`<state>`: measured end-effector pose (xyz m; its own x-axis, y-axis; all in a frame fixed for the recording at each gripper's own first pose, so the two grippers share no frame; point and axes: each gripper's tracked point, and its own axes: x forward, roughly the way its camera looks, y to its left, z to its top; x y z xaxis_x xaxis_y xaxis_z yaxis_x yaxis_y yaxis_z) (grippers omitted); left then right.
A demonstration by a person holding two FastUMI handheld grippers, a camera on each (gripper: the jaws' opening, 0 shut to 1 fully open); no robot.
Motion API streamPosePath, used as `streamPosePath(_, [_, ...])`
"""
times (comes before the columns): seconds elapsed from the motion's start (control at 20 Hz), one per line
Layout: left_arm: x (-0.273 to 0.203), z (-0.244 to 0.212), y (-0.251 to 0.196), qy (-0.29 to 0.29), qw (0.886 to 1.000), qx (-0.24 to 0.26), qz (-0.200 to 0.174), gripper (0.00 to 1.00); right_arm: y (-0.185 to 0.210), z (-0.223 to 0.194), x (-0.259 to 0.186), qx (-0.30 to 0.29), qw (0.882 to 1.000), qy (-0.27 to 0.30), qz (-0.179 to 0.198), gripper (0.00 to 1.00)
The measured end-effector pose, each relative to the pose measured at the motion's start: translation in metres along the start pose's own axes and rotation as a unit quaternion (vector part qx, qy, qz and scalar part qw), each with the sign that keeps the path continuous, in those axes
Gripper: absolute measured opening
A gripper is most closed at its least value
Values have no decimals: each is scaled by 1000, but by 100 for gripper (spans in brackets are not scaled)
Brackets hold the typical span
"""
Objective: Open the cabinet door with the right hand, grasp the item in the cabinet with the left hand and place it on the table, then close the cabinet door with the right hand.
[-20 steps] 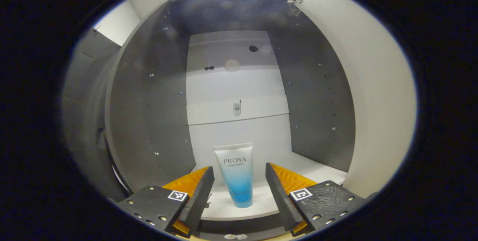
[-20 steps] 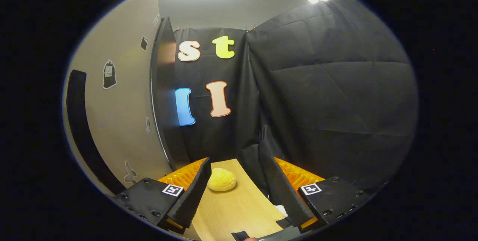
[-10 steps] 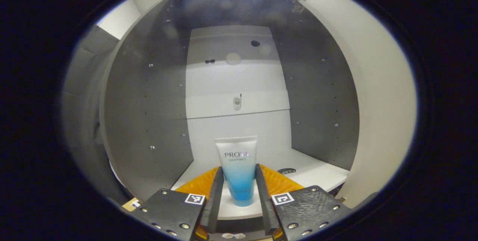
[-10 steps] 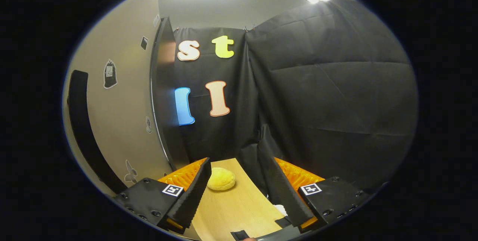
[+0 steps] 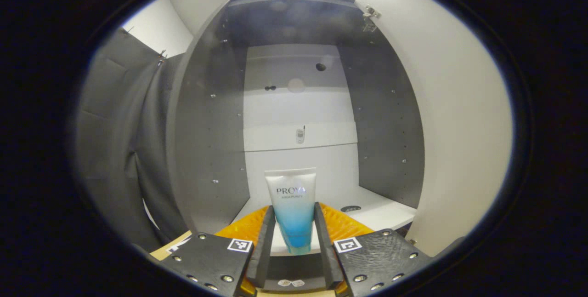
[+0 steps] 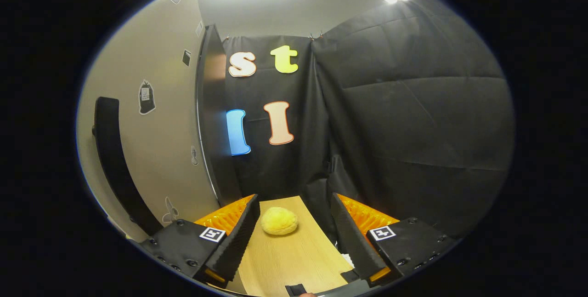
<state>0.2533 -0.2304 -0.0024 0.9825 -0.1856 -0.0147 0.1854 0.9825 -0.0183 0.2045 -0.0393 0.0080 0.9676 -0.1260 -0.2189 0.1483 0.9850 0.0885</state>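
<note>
Tube [image 5: 294, 209] upright in open cabinet [image 5: 386, 131], between left claw [image 5: 294, 242] fingers.

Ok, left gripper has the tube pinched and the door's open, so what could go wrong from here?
Three risks, as I judge them:
1. The left gripper pinches the tube low on its soft body, with the top standing free; it may tilt or slip on the way out.
2. The open cabinet door stands close on the right; swinging out could clip it.
3. The yellow sponge sits on the table; set the tube down clear of it.
</note>
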Motion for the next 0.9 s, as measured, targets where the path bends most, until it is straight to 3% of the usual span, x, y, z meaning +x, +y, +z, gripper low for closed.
streamPosePath(0.55, [-90,-8,45,5,998,4,61,48,11,-4,-11,-5,998,1,64,98])
streamPosePath(0.9, [-145,-31,66,13,996,5,84,48,3,-16,-11,-34,997,-16,61,98])
